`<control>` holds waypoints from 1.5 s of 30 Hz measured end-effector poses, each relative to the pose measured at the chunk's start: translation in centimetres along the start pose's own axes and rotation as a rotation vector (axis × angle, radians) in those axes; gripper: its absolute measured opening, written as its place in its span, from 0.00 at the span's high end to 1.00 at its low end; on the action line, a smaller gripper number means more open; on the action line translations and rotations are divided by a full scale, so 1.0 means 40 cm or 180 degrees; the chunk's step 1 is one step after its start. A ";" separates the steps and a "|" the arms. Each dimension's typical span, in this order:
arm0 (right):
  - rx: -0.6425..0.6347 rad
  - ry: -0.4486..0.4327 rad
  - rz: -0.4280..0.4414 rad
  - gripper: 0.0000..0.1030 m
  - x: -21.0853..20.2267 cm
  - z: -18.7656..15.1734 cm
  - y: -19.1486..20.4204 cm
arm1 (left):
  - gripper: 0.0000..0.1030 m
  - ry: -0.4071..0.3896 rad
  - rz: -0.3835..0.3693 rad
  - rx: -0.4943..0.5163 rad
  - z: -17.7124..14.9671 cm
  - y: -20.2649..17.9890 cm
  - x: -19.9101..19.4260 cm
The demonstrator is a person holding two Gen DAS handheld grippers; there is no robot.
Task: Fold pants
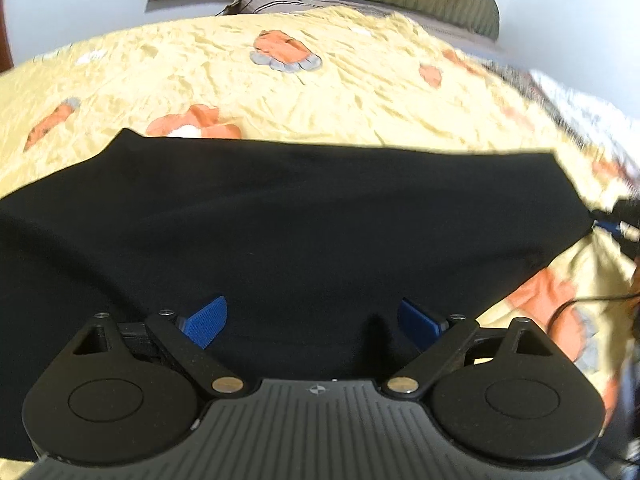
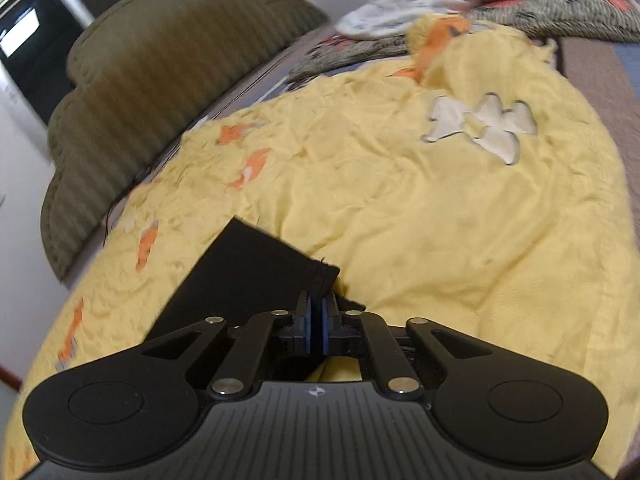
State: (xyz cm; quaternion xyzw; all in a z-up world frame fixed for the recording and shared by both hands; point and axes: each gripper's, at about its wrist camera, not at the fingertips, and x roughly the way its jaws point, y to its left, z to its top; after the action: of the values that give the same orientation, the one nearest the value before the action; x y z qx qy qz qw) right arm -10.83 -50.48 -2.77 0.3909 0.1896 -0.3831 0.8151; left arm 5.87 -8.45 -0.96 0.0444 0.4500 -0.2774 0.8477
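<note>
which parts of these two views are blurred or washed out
Left wrist view: the right edge smears with motion blur, the yellow blanket glares pale, the black pants lose all fold detail. Right wrist view: the green headboard and left edge are soft; the right gripper stays sharp.

yellow quilt w/ orange patches | olive headboard | grey patterned blanket far side
</note>
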 end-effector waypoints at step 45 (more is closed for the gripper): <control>-0.2885 0.0828 0.1005 0.08 -0.096 -0.160 0.236 | 0.03 -0.0468 0.0858 0.1273 0.064 -0.178 0.101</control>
State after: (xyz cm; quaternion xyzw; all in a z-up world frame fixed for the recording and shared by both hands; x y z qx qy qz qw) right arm -6.05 -39.85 0.22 0.0657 0.3757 -0.0821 0.9208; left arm 5.92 -17.01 -1.41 0.2505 0.3133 -0.2478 0.8818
